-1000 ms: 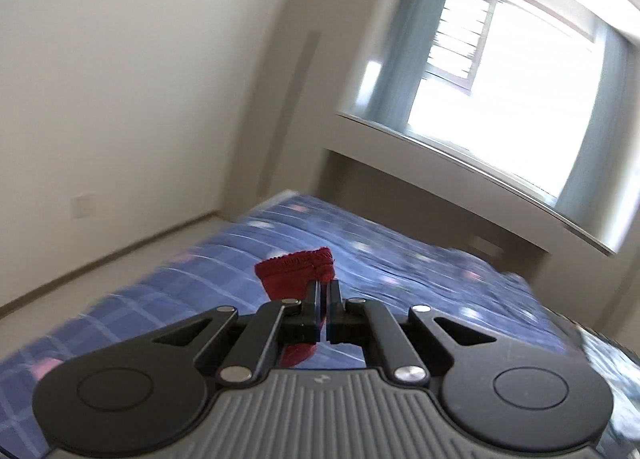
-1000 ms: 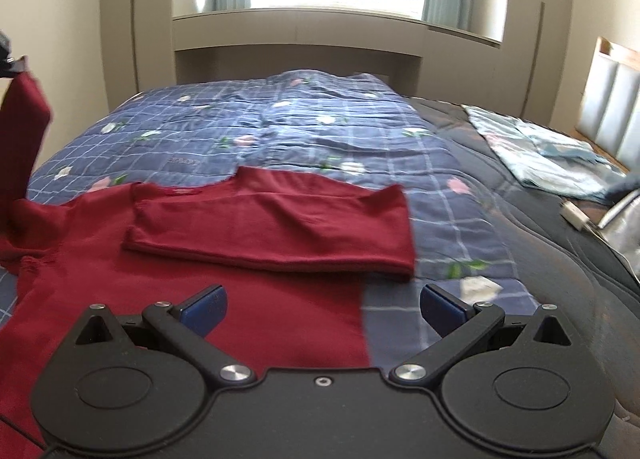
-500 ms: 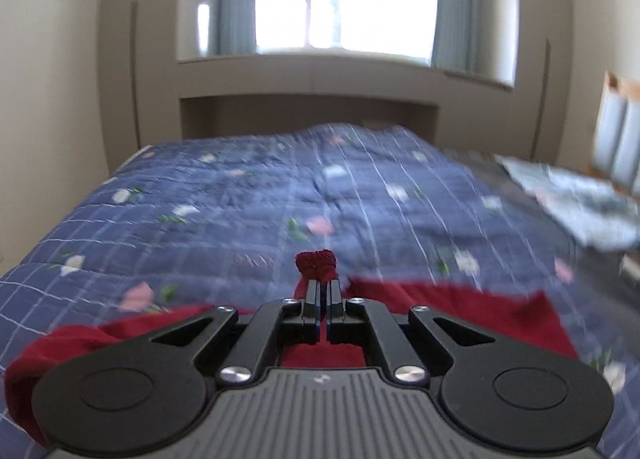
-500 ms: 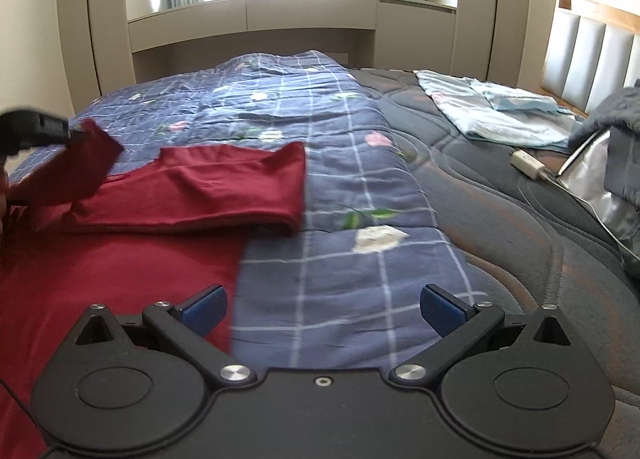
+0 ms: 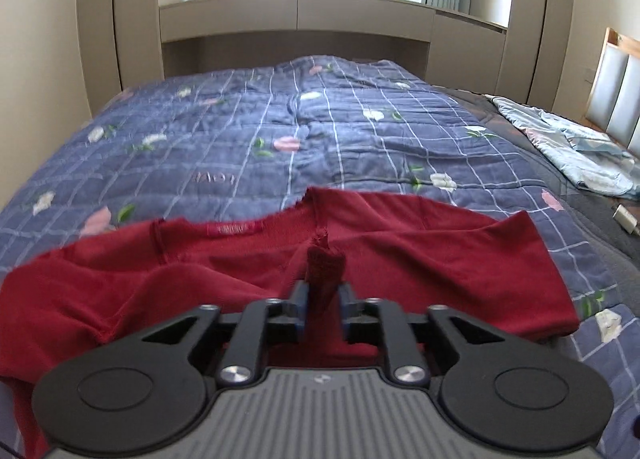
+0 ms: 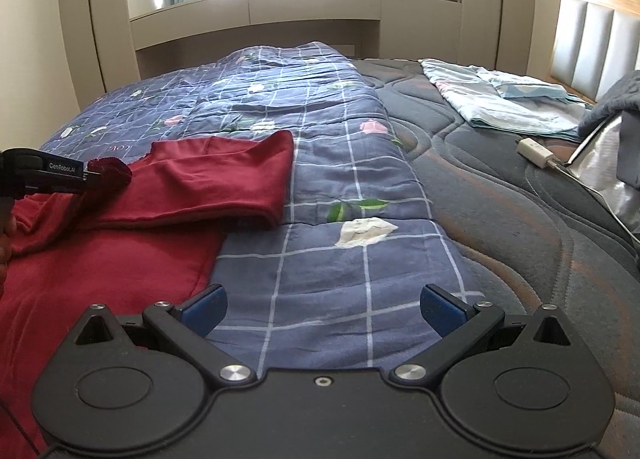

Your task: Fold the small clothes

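A dark red long-sleeved top [image 5: 420, 251] lies spread on the blue checked quilt [image 5: 320, 131]. One sleeve is folded across its body [image 6: 216, 183]. My left gripper [image 5: 323, 299] holds the cuff of the other sleeve [image 5: 325, 265] between its fingers, low over the top's middle; the jaws stand slightly apart around the bunched cuff. It also shows at the left edge of the right wrist view [image 6: 86, 179], cuff [image 6: 112, 173] in its tips. My right gripper [image 6: 323, 307] is open and empty over the quilt, right of the top's side edge.
The quilt [image 6: 320, 131] covers the left part of a bed; a bare dark mattress [image 6: 500, 199] shows to the right. Light blue folded bedding [image 6: 504, 103], a white charger [image 6: 536, 153] and a grey bag [image 6: 612, 155] lie there. A padded headboard [image 6: 592, 31] stands at the right.
My left gripper has swung round and carried the sleeve cuff down over the top's middle, with its jaws now a little wider. My right gripper has shifted right, off the top, and stayed open.
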Action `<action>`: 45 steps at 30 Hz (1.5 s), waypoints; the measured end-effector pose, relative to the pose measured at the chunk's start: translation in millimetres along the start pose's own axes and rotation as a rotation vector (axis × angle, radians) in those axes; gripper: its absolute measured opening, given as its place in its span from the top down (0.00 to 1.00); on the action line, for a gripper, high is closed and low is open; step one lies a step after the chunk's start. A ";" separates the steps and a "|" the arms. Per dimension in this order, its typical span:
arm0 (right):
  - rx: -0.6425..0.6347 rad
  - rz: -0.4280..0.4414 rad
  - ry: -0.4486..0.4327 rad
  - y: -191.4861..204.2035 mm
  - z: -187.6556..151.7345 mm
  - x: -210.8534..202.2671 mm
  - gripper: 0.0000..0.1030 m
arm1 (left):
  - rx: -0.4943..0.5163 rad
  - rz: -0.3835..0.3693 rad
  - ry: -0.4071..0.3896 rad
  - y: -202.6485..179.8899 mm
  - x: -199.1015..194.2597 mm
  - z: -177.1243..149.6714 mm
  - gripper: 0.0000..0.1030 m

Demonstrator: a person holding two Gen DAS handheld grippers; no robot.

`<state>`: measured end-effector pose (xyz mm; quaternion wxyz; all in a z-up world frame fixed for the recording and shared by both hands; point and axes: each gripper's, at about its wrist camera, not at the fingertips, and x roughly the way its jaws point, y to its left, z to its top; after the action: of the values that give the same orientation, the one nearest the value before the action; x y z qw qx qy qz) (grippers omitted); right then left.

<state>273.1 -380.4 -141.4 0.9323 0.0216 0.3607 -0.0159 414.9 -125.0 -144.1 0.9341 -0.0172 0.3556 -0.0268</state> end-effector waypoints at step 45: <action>0.089 0.318 0.120 199.3 110.2 146.9 0.47 | -0.429 -0.029 0.269 332.5 35.3 54.4 0.13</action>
<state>464.7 -189.1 -153.1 0.8979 0.1208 0.4068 0.1171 490.0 205.4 -143.9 0.8529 -0.2165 0.4740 0.0336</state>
